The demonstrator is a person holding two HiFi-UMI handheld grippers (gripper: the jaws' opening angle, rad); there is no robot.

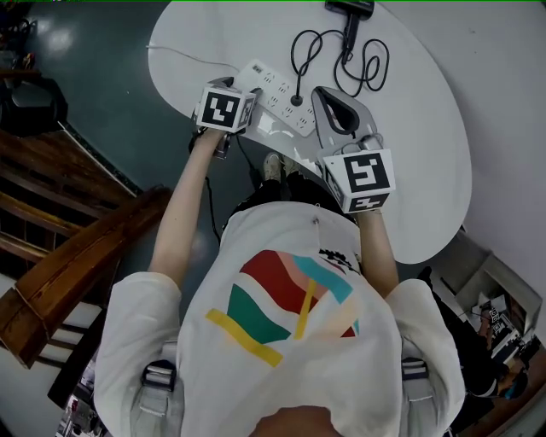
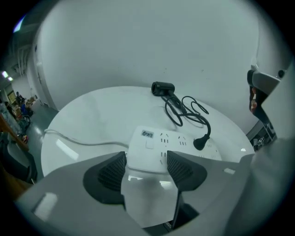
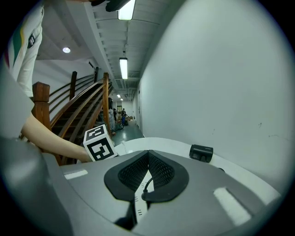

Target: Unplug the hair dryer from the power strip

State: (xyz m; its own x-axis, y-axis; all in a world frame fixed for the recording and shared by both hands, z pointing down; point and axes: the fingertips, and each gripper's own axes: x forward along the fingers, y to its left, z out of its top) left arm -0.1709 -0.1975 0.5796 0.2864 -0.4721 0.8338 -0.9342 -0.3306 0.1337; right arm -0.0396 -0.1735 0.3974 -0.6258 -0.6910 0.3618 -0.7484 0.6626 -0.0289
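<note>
A white power strip (image 1: pixel 275 92) lies on the round white table (image 1: pixel 426 171). A black plug (image 1: pixel 297 100) sits in it, and its cord (image 1: pixel 341 55) coils back to the black hair dryer (image 1: pixel 350 10) at the far edge. My left gripper (image 2: pixel 146 168) is open and tilted down over the near end of the power strip (image 2: pixel 168 143), with the end showing just beyond the pads and the plug (image 2: pixel 199 143) to the right. My right gripper (image 1: pixel 328 94) is shut and empty, hovering by the plug. In the right gripper view its pads (image 3: pixel 161 170) meet.
The strip's white cable (image 2: pixel 83 140) runs off to the left across the table. A wooden staircase (image 1: pixel 77 247) stands left of the table over dark floor. A white shelf unit (image 1: pixel 495 307) sits at the lower right. The wall is close behind the table.
</note>
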